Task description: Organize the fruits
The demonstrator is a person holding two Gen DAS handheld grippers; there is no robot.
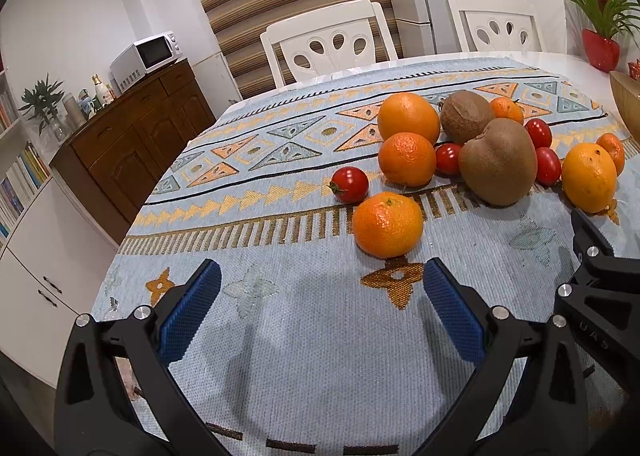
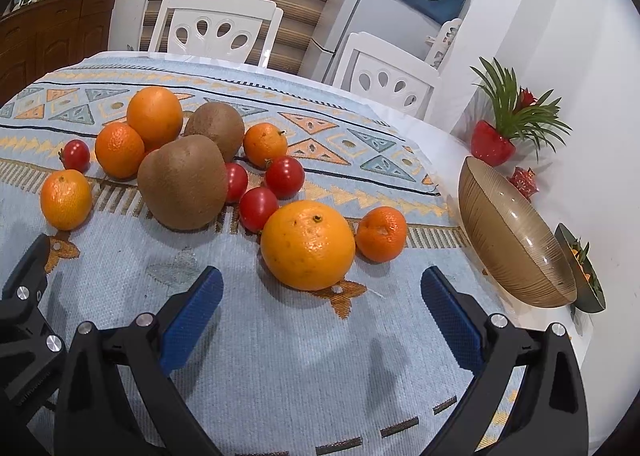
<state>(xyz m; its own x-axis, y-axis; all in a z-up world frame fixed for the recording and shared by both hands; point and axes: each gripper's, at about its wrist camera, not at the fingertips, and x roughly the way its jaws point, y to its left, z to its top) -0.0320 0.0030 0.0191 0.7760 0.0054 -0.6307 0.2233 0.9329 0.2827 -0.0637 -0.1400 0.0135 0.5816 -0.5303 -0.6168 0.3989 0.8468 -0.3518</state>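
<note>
Amber ribbed bowl (image 2: 516,252) cut off at left view's right edge, whole in right view | green bowl (image 2: 584,276) half hidden behind it | on tablecloth (image 1: 280,336): 2 oranges (image 2: 308,244), 4 mandarins (image 1: 387,224), 2 kiwis (image 2: 183,181), 4 cherry tomatoes (image 1: 349,184) | left gripper (image 1: 320,312) agape, empty | right gripper (image 2: 320,316) agape, empty, just short of nearest orange

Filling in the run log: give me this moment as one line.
stage: pre-grasp | left gripper: open, empty | right gripper: open, empty, nearest large orange | fruits loose on tablecloth | amber bowl: empty
</note>
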